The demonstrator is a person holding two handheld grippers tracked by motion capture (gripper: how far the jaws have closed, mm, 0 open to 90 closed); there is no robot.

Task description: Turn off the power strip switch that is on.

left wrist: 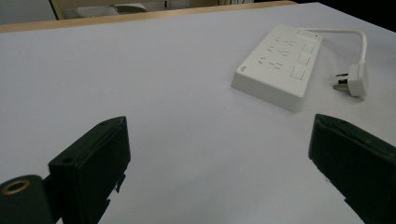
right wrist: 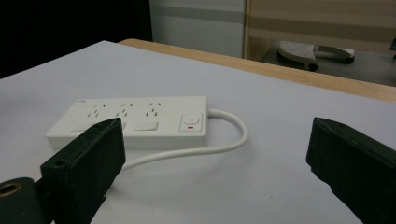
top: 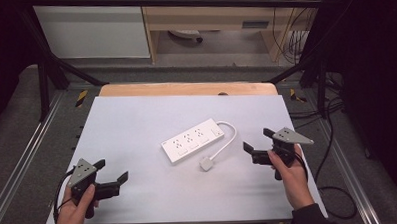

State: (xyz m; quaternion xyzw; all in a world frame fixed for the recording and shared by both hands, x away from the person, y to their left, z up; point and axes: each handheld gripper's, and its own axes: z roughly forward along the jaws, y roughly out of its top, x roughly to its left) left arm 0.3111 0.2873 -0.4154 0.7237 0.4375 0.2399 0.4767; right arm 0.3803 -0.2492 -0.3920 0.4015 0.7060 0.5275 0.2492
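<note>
The white plastic power strip with three socket groups lies flat near the middle of the white table sheet, turned at a slant. From its far right end a white round cable leaves, bends in a loop and comes back toward the person; it ends in a white plug that lies on the sheet just beside the near right side of the strip. In the right gripper view the strip shows a small switch with a red mark at the cable end, and the cable curves in front of it. In the left gripper view the strip lies up and to the right, with the plug near it, apart from it.

The left gripper, black with a grey plate on top, is held by a hand well to the left of the strip and nearer to the person. Its jaws stand wide apart and nothing is between them. The right gripper is held to the right of the strip, near the plug but not touching it. Its jaws are also spread wide and they hold nothing. Beyond the strip, a wooden table edge shows at the far side of the sheet.
</note>
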